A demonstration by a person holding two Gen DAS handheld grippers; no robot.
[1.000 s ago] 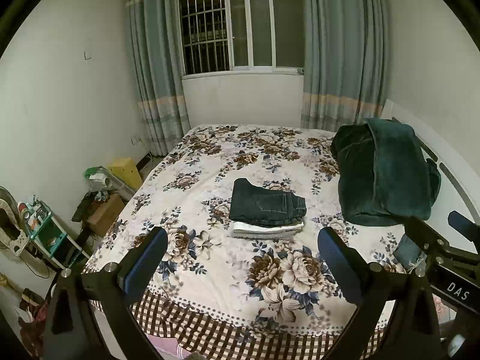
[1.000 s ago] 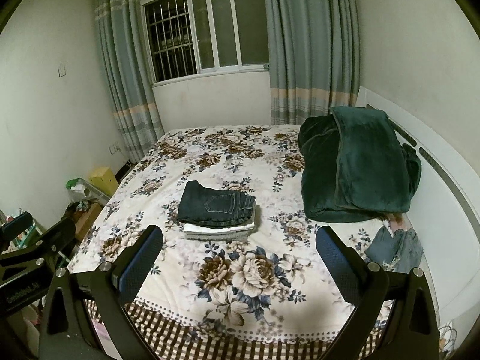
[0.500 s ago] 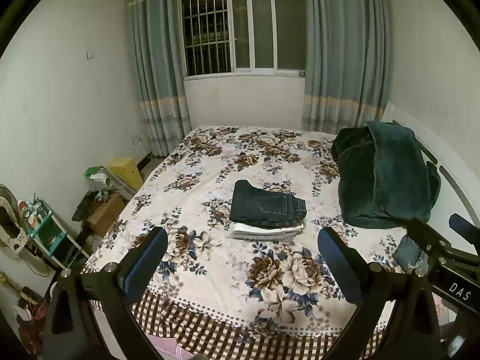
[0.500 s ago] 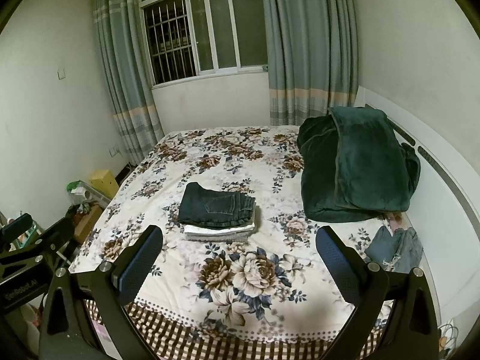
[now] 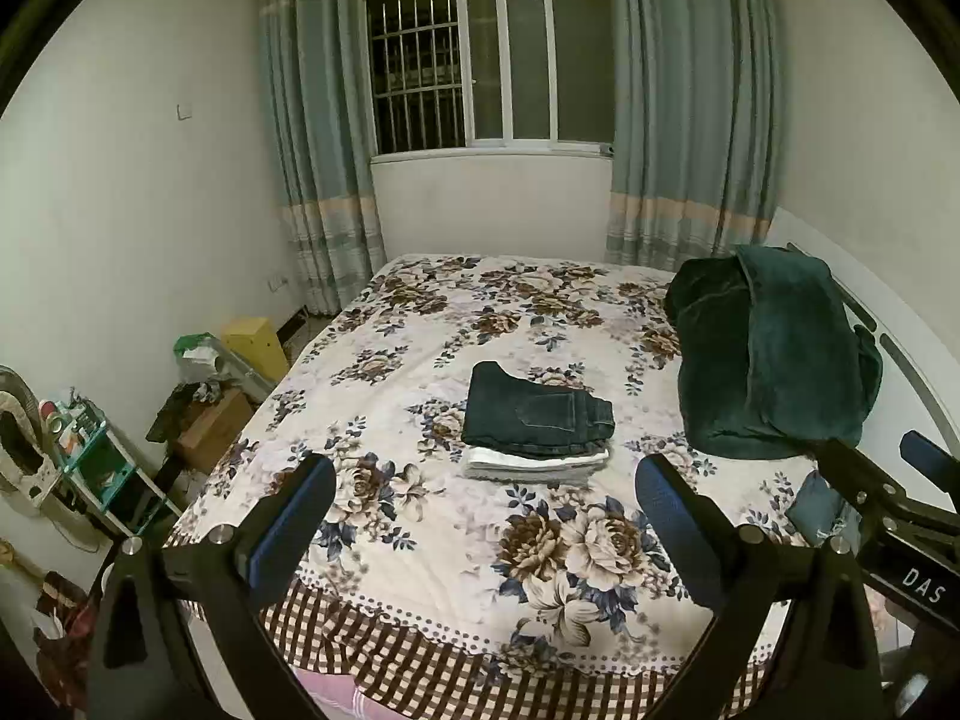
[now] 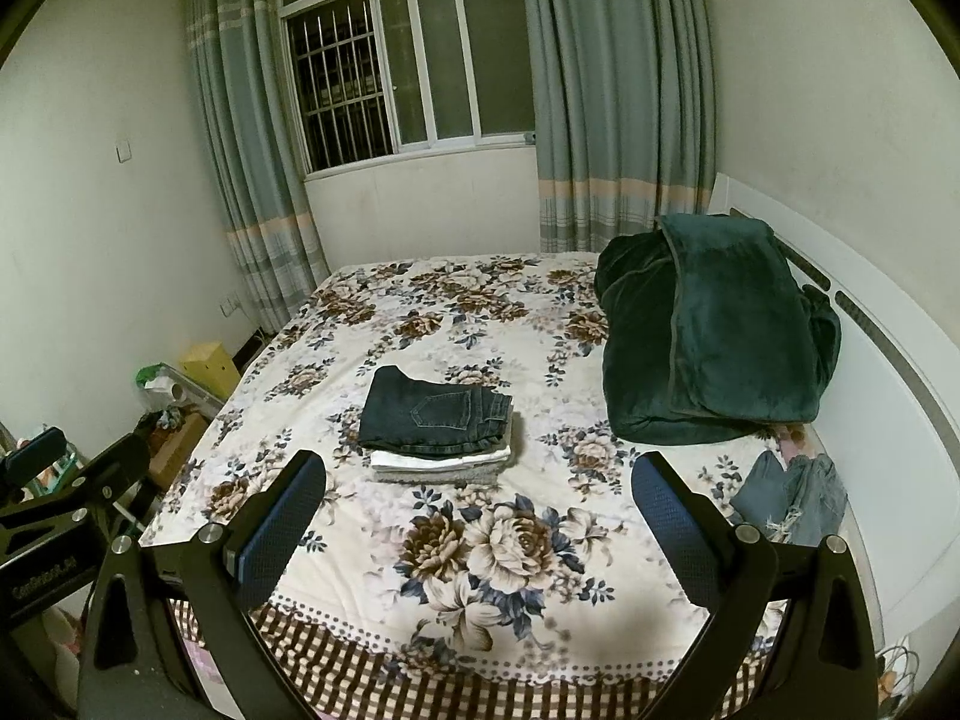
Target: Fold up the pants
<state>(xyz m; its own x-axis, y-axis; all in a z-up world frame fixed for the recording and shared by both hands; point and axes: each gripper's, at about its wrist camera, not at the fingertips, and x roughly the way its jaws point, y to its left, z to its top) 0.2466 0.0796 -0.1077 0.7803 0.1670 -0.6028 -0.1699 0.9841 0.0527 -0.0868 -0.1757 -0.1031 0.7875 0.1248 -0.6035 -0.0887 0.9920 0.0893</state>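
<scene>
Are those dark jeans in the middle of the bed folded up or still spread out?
Folded. The dark jeans form a compact rectangle, back pocket up, on top of folded pale garments on the bed.

Dark blue jeans (image 5: pixel 537 416), floral bedspread (image 5: pixel 480 324)

The folded pants (image 5: pixel 537 414) are seen as dark matt denim with stitched seams, at frame centre; beneath them a white folded cloth (image 5: pixel 534 465) looks ribbed; the bedsheet (image 5: pixel 420 330) is printed matt cotton; the green blanket (image 6: pixel 720 330), upper right, appears plush and velvety; the fingers (image 6: pixel 282 525) are faced with textured blue pads on matt black plastic; the curtains (image 6: pixel 612 120) are woven cloth.
</scene>
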